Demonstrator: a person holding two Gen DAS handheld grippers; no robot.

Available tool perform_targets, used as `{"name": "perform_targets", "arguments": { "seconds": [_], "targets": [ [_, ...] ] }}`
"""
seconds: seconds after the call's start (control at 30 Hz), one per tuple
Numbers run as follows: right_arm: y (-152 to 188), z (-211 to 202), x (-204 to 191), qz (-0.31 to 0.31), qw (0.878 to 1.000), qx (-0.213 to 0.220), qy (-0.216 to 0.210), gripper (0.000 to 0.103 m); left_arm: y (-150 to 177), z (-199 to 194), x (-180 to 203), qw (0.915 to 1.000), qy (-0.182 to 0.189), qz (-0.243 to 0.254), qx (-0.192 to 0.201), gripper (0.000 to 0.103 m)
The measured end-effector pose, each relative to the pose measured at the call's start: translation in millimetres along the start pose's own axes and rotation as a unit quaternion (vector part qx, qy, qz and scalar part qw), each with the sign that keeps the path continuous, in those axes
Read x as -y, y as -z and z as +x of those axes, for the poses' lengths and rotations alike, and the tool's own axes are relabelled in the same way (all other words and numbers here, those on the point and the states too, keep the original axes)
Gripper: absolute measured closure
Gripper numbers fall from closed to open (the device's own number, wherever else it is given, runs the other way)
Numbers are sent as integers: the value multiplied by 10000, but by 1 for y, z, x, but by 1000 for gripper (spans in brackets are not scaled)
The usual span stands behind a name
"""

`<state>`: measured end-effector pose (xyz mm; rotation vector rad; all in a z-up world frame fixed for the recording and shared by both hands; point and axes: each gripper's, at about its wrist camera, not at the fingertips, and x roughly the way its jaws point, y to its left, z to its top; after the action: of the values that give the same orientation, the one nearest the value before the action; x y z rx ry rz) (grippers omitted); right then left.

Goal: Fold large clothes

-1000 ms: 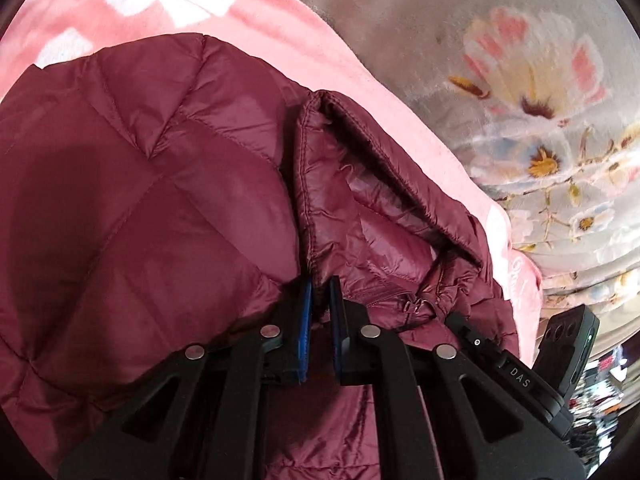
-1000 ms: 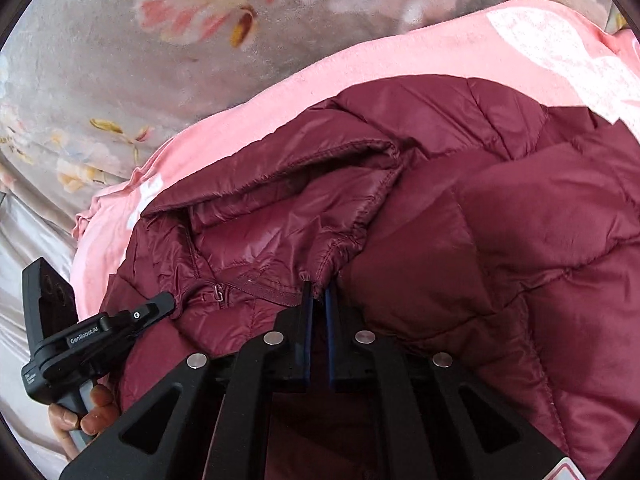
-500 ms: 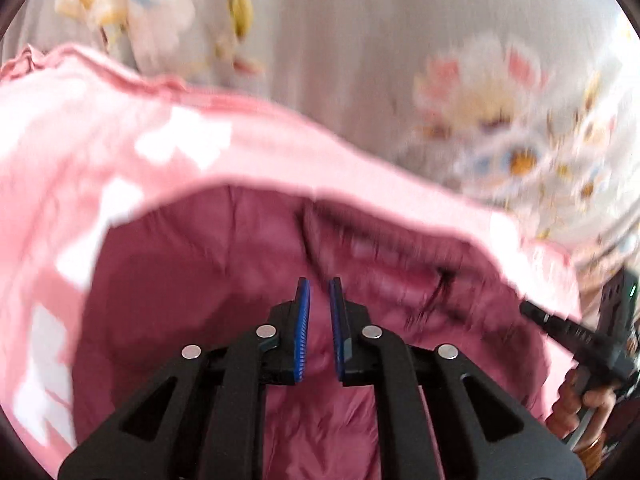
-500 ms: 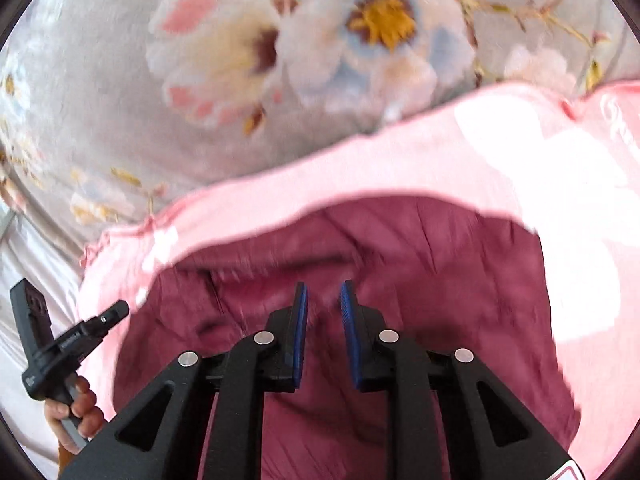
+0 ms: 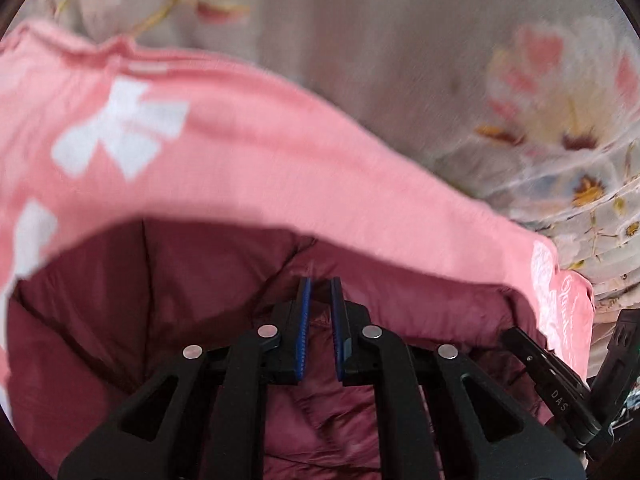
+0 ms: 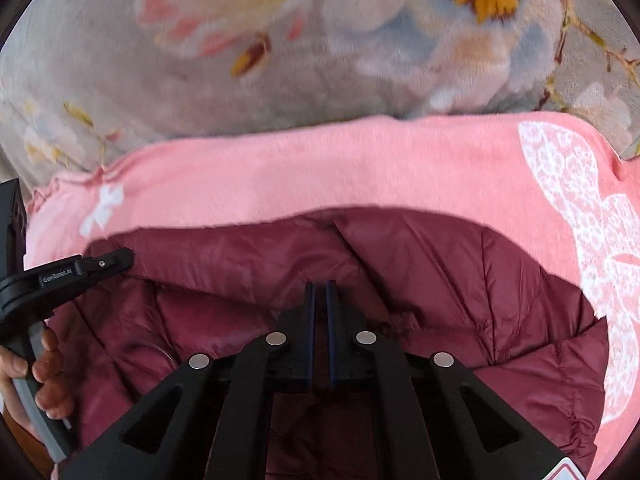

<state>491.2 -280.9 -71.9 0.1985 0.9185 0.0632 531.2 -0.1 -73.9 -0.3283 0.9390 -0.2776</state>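
**Smoothing a folded maroon jacket with two claws**

Hovering low over the garment, the left claw [image 5: 319,292] shows a narrow gap between its blue-lined pads, with nothing gripped that can be seen. The right claw [image 6: 319,294] has its pads nearly pressed together; whether a thin layer of fabric sits between them cannot be told. In the right view, the person's left hand [image 6: 36,372] grips the other tool's grey handle at the left edge.

Directly beneath both claws lies the quilted, shiny maroon puffer jacket [image 6: 460,280], bunched in soft folds with a rounded far edge. It rests on a pink fleece blanket with white bow prints [image 6: 320,168], which lies on a grey plush floral bedcover [image 6: 200,80].

Judging from this, a fold is being set or the next grip sought. Doing it well likely means taking the slippery shell at a seam or hem, both claws level, and pressing trapped air out so the puffy layers stay flat.
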Motion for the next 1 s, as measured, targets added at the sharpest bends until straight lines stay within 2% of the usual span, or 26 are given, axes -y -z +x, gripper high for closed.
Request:
{"name": "perform_targets", "arguments": {
  "seconds": [0.17, 0.37, 0.83, 0.9, 0.93, 0.97, 1.0],
  "targets": [
    [9, 12, 7, 79, 9999, -121, 78, 102, 14, 4, -3, 10000, -71, 53, -38, 95],
    [14, 28, 10, 185, 9994, -257, 129, 103, 21, 18, -11, 9999, -134, 34, -90, 102],
    [18, 36, 17, 382, 9989, -279, 12, 103, 28, 30, -6, 9988, -385, 308, 10, 102],
    [17, 27, 23, 500, 9986, -129, -141, 103, 28, 27, -10, 9994, -262, 193, 83, 102],
    [18, 9, 27, 546, 9984, 143, -87, 103, 27, 23, -14, 9997, -162, 99, 129, 102],
    [20, -13, 30, 584, 9973, 444, 8, 92, 27, 15, -20, 9998, -38, -43, 190, 102],
    [26, -44, 36, 631, 9950, 773, 29, 85, 27, -3, -29, 9991, 56, -237, 345, 102]
  ]
}}
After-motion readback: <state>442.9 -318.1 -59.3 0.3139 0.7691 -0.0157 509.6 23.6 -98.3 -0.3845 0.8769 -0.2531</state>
